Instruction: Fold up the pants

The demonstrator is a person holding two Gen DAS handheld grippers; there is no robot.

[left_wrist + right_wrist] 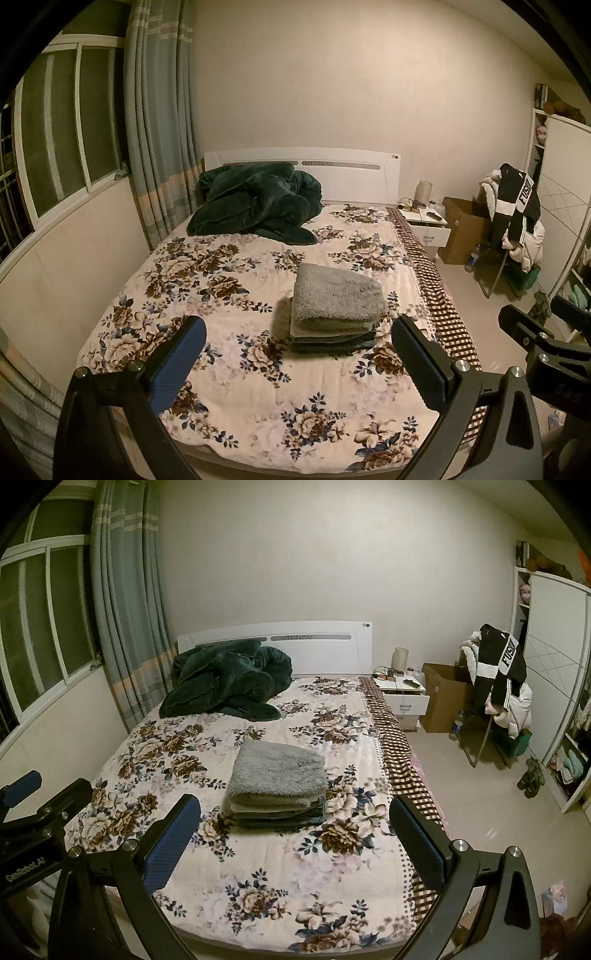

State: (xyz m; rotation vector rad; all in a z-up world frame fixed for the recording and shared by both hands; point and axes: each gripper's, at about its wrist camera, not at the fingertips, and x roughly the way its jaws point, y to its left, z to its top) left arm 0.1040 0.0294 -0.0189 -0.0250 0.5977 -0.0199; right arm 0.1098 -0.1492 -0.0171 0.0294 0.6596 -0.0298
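Grey fleecy pants lie folded in a neat stack on the floral bed, with darker folded layers under them. They also show in the right wrist view, on the bed. My left gripper is open and empty, held above the foot of the bed, short of the stack. My right gripper is open and empty, likewise back from the stack. The right gripper also shows at the right edge of the left wrist view, and the left gripper at the left edge of the right wrist view.
A dark green blanket is heaped at the headboard. A white nightstand, a cardboard box and a chair piled with clothes stand right of the bed. A wardrobe lines the right wall; window and curtain stand left.
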